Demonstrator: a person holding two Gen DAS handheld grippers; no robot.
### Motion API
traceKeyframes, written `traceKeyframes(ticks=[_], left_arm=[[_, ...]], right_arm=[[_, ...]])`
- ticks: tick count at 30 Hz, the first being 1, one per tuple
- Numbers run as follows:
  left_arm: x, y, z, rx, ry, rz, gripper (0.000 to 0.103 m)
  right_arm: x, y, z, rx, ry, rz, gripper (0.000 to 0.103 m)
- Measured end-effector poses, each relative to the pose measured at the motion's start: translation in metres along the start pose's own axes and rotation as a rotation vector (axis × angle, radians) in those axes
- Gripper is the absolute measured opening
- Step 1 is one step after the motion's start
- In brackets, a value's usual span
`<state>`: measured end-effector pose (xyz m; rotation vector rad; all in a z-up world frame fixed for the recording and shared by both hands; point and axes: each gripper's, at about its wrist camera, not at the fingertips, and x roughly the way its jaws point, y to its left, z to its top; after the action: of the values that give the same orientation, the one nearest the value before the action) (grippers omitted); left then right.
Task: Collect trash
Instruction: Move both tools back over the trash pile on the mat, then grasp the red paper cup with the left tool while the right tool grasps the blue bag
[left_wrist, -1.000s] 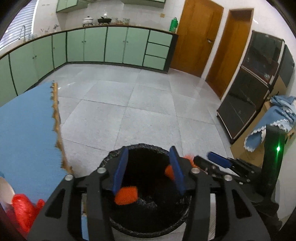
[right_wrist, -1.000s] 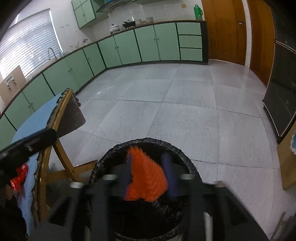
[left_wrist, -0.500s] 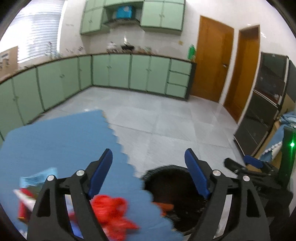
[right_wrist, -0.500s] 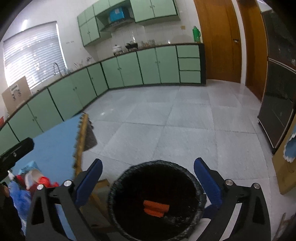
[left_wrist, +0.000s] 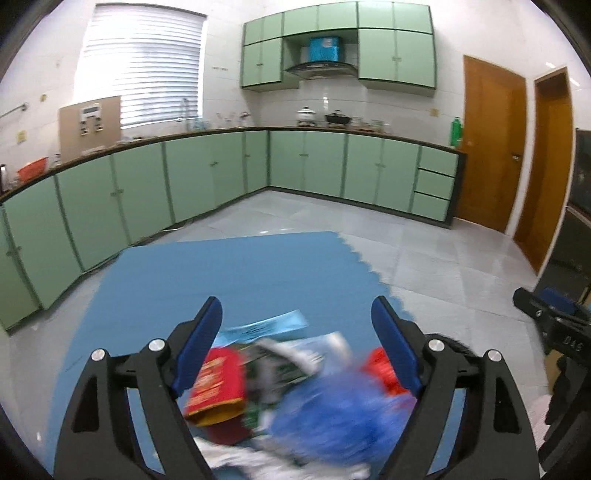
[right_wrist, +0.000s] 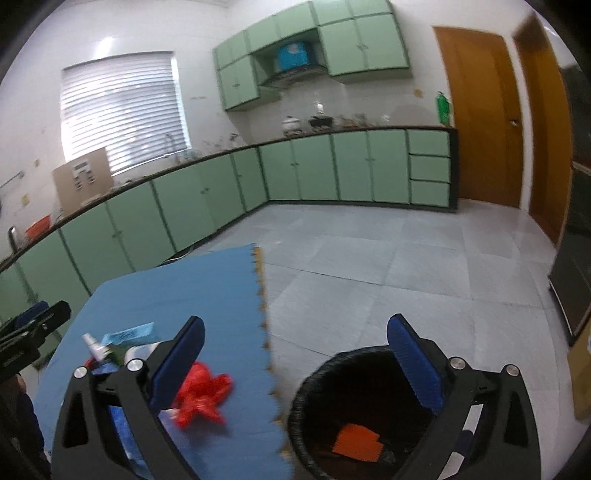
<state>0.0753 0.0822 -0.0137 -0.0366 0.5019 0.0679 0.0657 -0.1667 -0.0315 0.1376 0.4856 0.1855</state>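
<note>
My left gripper (left_wrist: 296, 354) is open and empty above a pile of trash on the blue table (left_wrist: 221, 280): a red and yellow packet (left_wrist: 218, 384), a blue plastic bag (left_wrist: 340, 417), a crumpled red bag (left_wrist: 382, 371) and paper wrappers (left_wrist: 273, 325). My right gripper (right_wrist: 295, 358) is open and empty, straddling the table edge and the black-lined trash bin (right_wrist: 332, 376), which holds orange pieces (right_wrist: 356, 443). The red bag (right_wrist: 203, 395) lies just inside my right gripper's left finger.
Green cabinets (left_wrist: 207, 177) line the far walls. Grey tiled floor (right_wrist: 406, 273) lies beyond the table. Brown doors (left_wrist: 491, 147) stand at right. The other gripper shows at the right edge (left_wrist: 554, 332) and at the left edge (right_wrist: 26, 332).
Both grippers dropped their orange pieces into the bin, opened wide, and swung left and up from over the bin toward the trash pile on the table.
</note>
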Motion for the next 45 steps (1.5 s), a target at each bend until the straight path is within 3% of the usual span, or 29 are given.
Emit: traceKeyframes(ticks=[5, 12, 25, 31, 33, 38, 45], left_arm=[[-0.009, 0.033, -0.021, -0.031, 0.031, 0.042, 0.081], [-0.01, 0.048, -0.048, -0.049, 0.073, 0.062, 0.081], [-0.008, 0.087, -0.07, -0.089, 0.101, 0.135, 0.08], [-0.007, 0.095, -0.071, -0.106, 0.104, 0.137, 0.081], [-0.006, 0.095, -0.071, -0.104, 0.106, 0.13, 0.081], [-0.001, 0.089, -0.074, -0.101, 0.117, 0.106, 0.081], [0.01, 0.077, -0.073, -0.078, 0.125, 0.091, 0.081]], right_arm=[[0.0, 0.04, -0.016, -0.051, 0.005, 0.091, 0.097], [0.007, 0.075, -0.043, -0.074, 0.057, 0.179, 0.091], [0.033, 0.124, -0.067, -0.206, 0.145, 0.289, 0.081], [0.047, 0.134, -0.077, -0.246, 0.215, 0.338, 0.059], [0.049, 0.133, -0.079, -0.24, 0.237, 0.361, 0.042], [0.045, 0.13, -0.076, -0.244, 0.224, 0.364, 0.022], [0.041, 0.124, -0.066, -0.216, 0.206, 0.372, 0.018]])
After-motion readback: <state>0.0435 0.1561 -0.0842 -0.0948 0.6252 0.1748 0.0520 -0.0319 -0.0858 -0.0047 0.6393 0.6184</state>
